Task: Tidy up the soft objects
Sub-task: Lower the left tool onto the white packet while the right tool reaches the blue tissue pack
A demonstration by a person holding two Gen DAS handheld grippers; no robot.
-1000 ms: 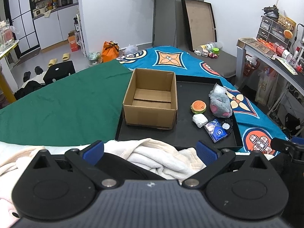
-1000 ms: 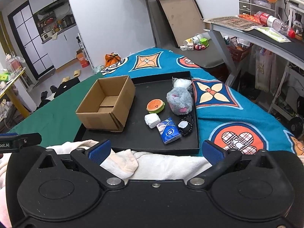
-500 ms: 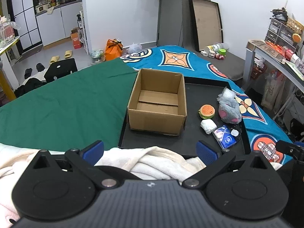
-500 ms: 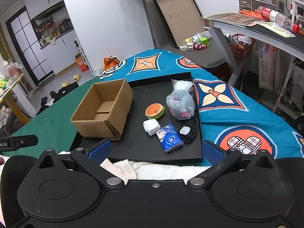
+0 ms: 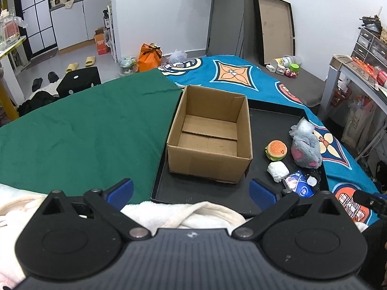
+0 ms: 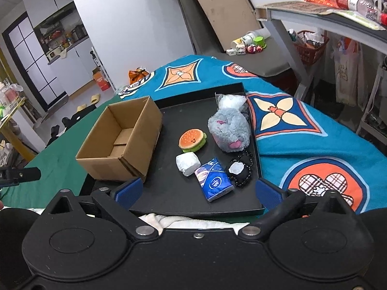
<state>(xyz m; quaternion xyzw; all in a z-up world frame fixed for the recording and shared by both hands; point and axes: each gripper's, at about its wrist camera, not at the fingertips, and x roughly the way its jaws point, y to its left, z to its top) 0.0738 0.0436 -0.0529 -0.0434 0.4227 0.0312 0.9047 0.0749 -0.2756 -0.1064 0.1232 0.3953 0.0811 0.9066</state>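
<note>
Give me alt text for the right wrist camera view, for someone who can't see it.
An open right gripper hovers at the near edge of a black tray holding an empty cardboard box on its left, with a burger plush, grey plush toy, white wrapped bundle, blue tissue pack and black beaded pouch beside it.

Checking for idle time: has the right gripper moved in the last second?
Yes. The right gripper has advanced toward the black tray; its near rim and the cardboard box sit closer now, and less of the white towel shows.

Cardboard box dead ahead of left tool; bare tray floor ahead of right tool.
</note>
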